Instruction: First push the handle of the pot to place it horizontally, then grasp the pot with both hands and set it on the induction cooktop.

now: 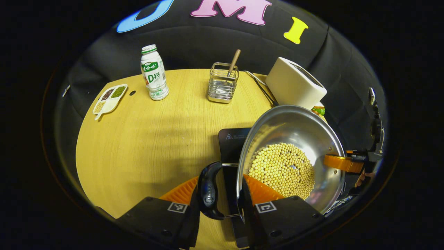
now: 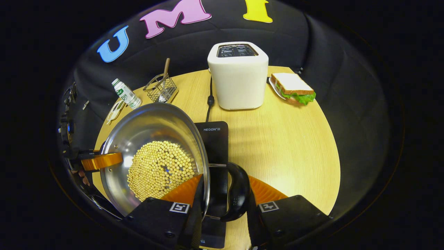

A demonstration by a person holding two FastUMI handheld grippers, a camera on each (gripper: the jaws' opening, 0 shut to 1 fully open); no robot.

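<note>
A steel pot (image 1: 295, 152) of soybeans (image 1: 282, 170) hangs over a black induction cooktop (image 2: 215, 139) on the round wooden worktop (image 1: 145, 139), held at both sides. The left gripper (image 1: 222, 205) has its jaws closed on one black loop handle (image 1: 209, 190); the right gripper (image 2: 223, 205) has its jaws closed on the opposite handle (image 2: 239, 191). The cooktop lies just ahead of both pairs of jaws and bears lettering too small to trust. Farther ahead stand a white toaster (image 2: 238, 74), a sandwich (image 2: 292, 88), a wire utensil holder (image 1: 222, 82), a labelled drink bottle (image 1: 153, 73) and a divided dish of grains (image 1: 109, 98).
</note>
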